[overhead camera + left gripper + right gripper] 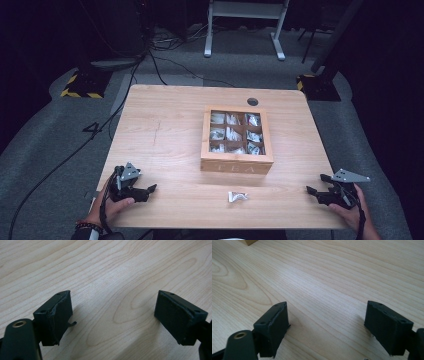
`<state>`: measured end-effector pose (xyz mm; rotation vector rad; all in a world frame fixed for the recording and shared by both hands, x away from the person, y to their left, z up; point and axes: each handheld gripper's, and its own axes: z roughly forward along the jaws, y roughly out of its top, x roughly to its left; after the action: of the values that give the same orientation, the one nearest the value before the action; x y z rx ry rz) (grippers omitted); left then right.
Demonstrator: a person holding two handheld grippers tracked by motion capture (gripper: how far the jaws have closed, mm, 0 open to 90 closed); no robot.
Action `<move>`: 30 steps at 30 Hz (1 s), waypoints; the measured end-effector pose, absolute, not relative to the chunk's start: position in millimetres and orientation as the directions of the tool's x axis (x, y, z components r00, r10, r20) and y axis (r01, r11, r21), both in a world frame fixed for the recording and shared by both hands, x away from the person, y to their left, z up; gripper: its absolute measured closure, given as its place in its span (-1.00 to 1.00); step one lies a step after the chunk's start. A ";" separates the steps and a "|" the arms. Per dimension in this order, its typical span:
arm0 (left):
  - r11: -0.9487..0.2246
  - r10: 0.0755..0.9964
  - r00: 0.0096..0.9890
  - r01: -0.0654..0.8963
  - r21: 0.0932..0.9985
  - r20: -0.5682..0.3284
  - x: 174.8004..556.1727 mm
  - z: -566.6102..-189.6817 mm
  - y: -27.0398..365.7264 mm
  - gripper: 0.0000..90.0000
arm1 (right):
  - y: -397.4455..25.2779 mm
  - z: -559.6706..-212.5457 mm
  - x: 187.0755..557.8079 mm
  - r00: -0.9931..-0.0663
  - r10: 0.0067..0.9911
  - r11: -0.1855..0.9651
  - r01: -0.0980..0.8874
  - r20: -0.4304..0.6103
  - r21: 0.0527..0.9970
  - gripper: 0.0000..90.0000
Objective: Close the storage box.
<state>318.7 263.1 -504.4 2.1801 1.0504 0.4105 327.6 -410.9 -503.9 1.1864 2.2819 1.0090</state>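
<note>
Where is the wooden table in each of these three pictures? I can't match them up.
High view: table in the middle, wooden tea box standing right of centre.
Left gripper view: table beneath and between the left gripper's open jaws.
Right gripper view: table beneath the right gripper's open jaws.
Shared landmark: the table's pale wood grain.

Desk (pixel 165 150): pale wood, wavy grain between black fingers (pixel 56 317). Tea box (pixel 237 165): light wood. Sachet (pixel 237 196): white. Floor (pixel 45 150): grey.
</note>
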 end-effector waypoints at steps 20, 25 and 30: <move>-0.444 0.783 0.622 0.571 0.690 -0.011 318.0 -504.4 263.4 -0.66 | -410.2 -503.8 328.3 -0.556 0.831 0.376 0.557 -0.005 0.740 -0.58; -0.444 0.783 0.622 0.572 0.690 -0.011 318.3 -504.4 263.4 -0.66 | -410.2 -503.9 328.3 -0.555 0.832 0.376 0.557 -0.004 0.740 -0.58; -0.445 0.782 0.623 0.573 0.688 -0.012 318.3 -504.3 263.5 -0.66 | -410.4 -503.9 328.3 -0.550 0.835 0.372 0.560 -0.004 0.740 -0.57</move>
<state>318.3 263.5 -504.3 2.1788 1.0571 0.4065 328.3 -410.4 -503.9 1.2151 2.2587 0.9971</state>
